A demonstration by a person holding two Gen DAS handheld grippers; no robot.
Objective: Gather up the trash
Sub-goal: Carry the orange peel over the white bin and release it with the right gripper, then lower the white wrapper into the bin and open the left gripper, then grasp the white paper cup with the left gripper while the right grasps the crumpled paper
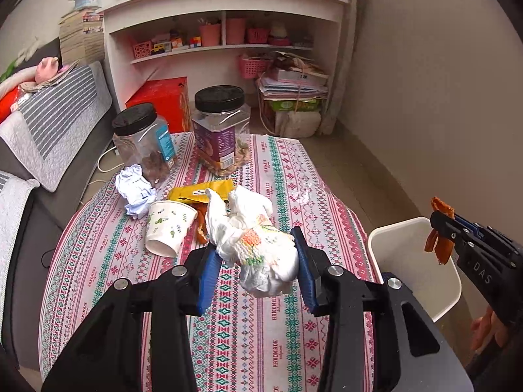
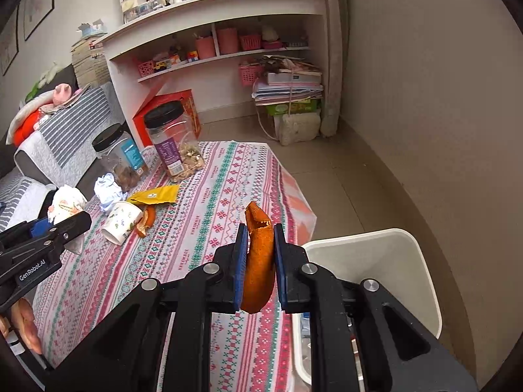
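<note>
Left gripper (image 1: 258,254) clamps crumpled white patterned tissue (image 1: 261,245); right gripper (image 2: 258,261), marked "DAS", pinches curled orange peel (image 2: 258,261). Only the right view shows "GenRobot.AI".

Home living room: grey sofa (image 1: 39,150) with striped quilted covers, white shelf unit (image 1: 225,23) holding pink baskets, toys and books, low table under patterned tablecloth (image 1: 248,343), snack jars (image 1: 222,130), tiled floor
</note>
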